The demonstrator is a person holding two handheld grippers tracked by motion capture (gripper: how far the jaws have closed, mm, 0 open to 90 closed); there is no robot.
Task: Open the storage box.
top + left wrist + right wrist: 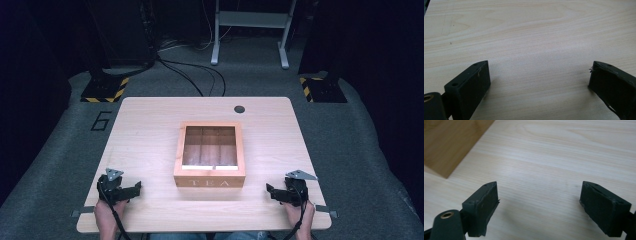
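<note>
Wooden tabletop (150, 120) is carrying a single item, a tea box (210, 156), sitting at centre with its glass-paned lid down and the lettering "TEA" facing the person.

Nearest the person, at seven o'clock from the box, the left tool (136, 188) is resting low over bare wood, jaws spread wide, pinching nothing. At five o'clock, the right tool (270, 190) is likewise sitting with jaws spread and nothing between them; in the right gripper view a corner of the box (451, 142) is lying at ten o'clock, near but apart.

Farther off, the box compartments, as seen through the pane, are appearing empty, though glare is hindering a firm reading.

Judgement: neither tool is touching the box, and the lid is appearing flush and shut. Handling of the box is either finished or not yet begun; the frames are not settling which.
</note>
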